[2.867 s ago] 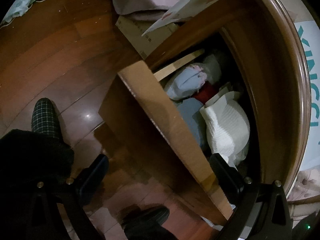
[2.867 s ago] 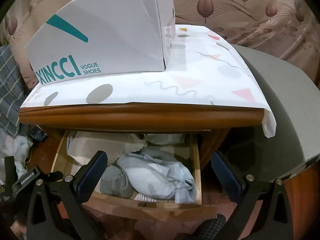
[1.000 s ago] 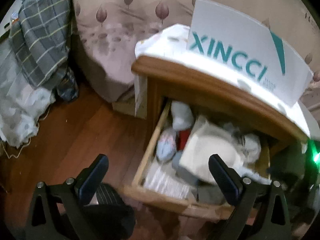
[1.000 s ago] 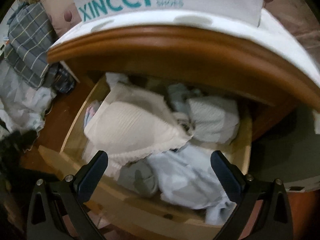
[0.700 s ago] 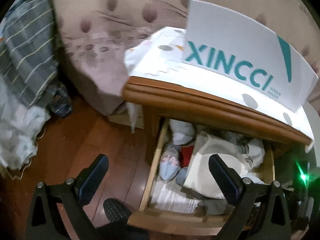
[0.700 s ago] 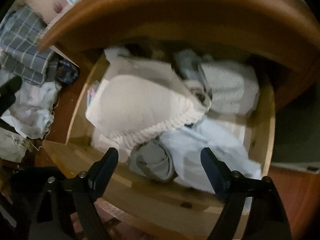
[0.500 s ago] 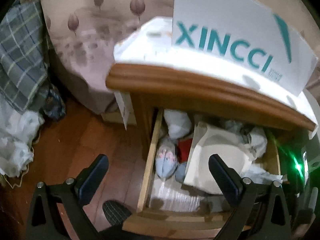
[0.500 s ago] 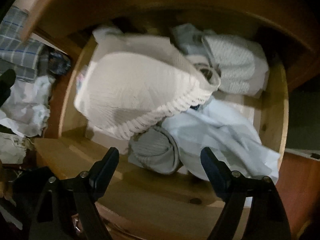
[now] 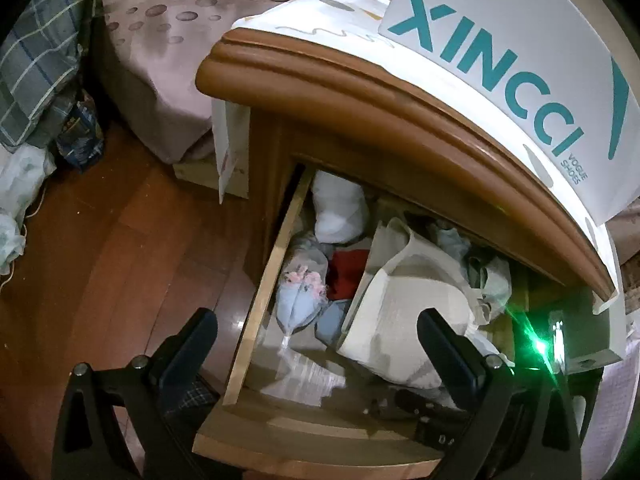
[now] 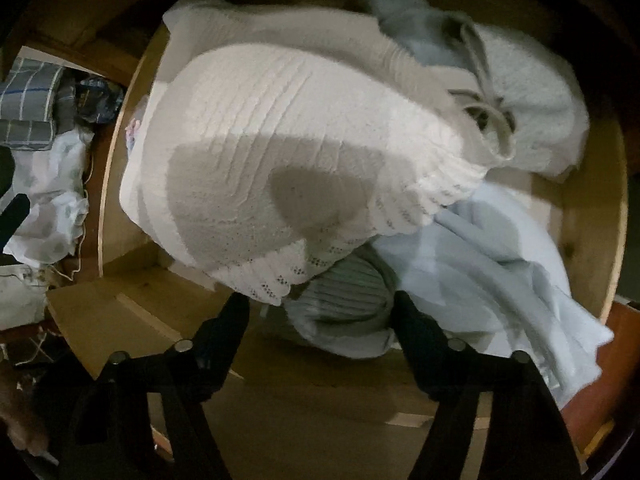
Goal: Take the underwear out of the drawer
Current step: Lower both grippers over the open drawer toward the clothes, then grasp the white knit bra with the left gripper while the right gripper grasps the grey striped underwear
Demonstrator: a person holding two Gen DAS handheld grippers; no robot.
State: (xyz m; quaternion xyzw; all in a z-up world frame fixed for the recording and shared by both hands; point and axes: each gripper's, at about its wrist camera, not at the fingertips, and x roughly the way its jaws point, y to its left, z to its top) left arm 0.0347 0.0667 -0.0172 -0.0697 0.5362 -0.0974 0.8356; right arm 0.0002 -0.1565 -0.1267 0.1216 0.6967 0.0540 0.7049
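Left wrist view: your left tool [image 9: 316, 354] hangs over the front left corner of the open drawer [image 9: 256, 304], with its jaws wide apart and nothing between them. One finger is over the floor [image 9: 120, 248], the other over the white knitted garment [image 9: 404, 320], so the drawer's side wall passes between them. The clothes lie from 12 to 2 o'clock of this tool. At 3 o'clock you see a green light and part of your right tool, low in the drawer front. This view alone shows the whole nightstand [image 9: 360, 80] with the shoe box [image 9: 520, 60] on top, and the small pieces along the left wall: a pale blue bundle with pink print [image 9: 300, 296] and something red [image 9: 348, 276].

Right wrist view: your right tool [image 10: 320, 314] points steeply down into the drawer and its jaws are closing. A grey-blue ribbed piece of underwear [image 10: 344, 312] sits between the two fingers, at 12 o'clock and very close; I cannot tell if the pads press it yet, I judge not. Its long axis runs roughly from 9 to 3 o'clock, across the gap, so the jaws will squeeze it along its length. The lace hem of the white knitted garment overlaps it at 11 o'clock, and a light blue cloth [image 10: 500, 264] touches it at 2 o'clock. The right hand is clearly the nearer one. Only this view shows that ribbed piece.
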